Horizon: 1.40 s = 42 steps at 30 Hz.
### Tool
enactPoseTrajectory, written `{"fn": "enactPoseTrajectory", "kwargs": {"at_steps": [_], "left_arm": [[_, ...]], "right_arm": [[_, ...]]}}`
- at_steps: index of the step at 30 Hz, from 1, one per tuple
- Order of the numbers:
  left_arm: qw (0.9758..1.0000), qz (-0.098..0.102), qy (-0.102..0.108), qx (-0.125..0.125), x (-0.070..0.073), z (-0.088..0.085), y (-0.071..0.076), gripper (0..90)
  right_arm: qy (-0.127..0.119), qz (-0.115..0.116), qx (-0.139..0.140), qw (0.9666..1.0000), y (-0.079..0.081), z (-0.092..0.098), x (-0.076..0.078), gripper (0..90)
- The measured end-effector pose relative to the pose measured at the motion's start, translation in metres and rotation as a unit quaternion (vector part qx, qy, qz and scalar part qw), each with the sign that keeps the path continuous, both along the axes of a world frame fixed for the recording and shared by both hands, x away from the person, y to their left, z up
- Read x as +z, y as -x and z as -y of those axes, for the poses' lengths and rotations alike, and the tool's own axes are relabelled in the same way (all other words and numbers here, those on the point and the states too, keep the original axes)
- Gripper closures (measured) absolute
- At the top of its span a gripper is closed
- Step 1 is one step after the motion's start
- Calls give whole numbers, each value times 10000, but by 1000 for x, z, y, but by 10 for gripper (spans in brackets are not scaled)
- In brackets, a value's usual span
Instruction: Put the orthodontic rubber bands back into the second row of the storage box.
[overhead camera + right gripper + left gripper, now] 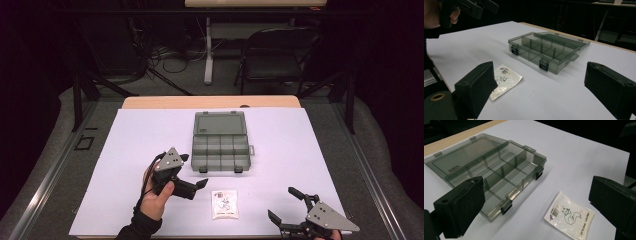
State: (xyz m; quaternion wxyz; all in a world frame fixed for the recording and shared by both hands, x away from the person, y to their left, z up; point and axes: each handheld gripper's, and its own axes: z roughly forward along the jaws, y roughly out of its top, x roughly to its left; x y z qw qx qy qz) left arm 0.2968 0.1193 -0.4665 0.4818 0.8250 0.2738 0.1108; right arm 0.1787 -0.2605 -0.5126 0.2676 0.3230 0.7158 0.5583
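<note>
High view: small flat clear-plastic packet w/ white printed card (225, 204) lies on white table sheet (125, 145), just in front of open smoke-grey plastic compartment box (221, 142), btwn both grippers. Probably light, floppy, slick; pinch an edge. Left gripper (196, 170) & right gripper (286, 204) both spread, empty.

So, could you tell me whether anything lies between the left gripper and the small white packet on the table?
Nothing visible does. The left gripper is open, up and to the left of the white packet, with bare white table between them. The open organizer box sits farther back, off that path.
</note>
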Motion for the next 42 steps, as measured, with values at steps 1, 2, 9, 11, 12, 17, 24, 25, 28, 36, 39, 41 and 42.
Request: {"fn": "enactPoseTrajectory", "kwargs": {"at_steps": [1, 2, 9, 11, 12, 17, 24, 25, 28, 36, 39, 41, 42], "left_arm": [[10000, -26, 8, -6, 0, 2, -1, 8], [10000, -56, -12, -8, -1, 3, -2, 9], [9997, -191, -133, -6, -6, 12, -7, 22], [9996, -260, -129, -27, -7, 15, -8, 22], [9994, -300, -143, -33, -8, 16, -9, 22], [9988, -406, -261, -77, -12, 21, -12, 21], [9976, -575, -372, -56, -20, 29, -16, 20], [9977, -576, -366, -35, -21, 30, -16, 20], [9970, -634, -428, -106, -23, 34, -16, 20], [9949, -770, -628, -159, -32, 43, -17, 5], [9939, -828, -684, -232, -36, 46, -18, 5], [9934, -848, -732, -259, -38, 48, -18, 5], [9929, -859, -771, -301, -39, 49, -18, 5]], "right_arm": [[0, 0, 0, 10000, 0, 0, 0, 91], [-1, 0, -1, 10000, 0, 0, 0, 91], [-1, 2, 11, 10000, 0, 0, 0, 91], [0, 0, 12, 10000, 0, 0, 0, 91], [-1, -2, 8, 10000, 0, 0, 0, 91], [1, -5, 10, 10000, 0, 0, 0, 91], [-1, -2, 13, 10000, 0, 0, 0, 91], [-1, -4, 16, 10000, 0, 0, 0, 91], [5, -16, 32, 10000, 0, 0, 0, 91], [-20, -8, 24, 10000, 0, -1, -1, 91], [5, -38, 40, 10000, 0, -1, 0, 91], [3, -50, 32, 10000, 0, -1, 0, 91], [2, -28, 36, 10000, 0, -1, 0, 91]]}}
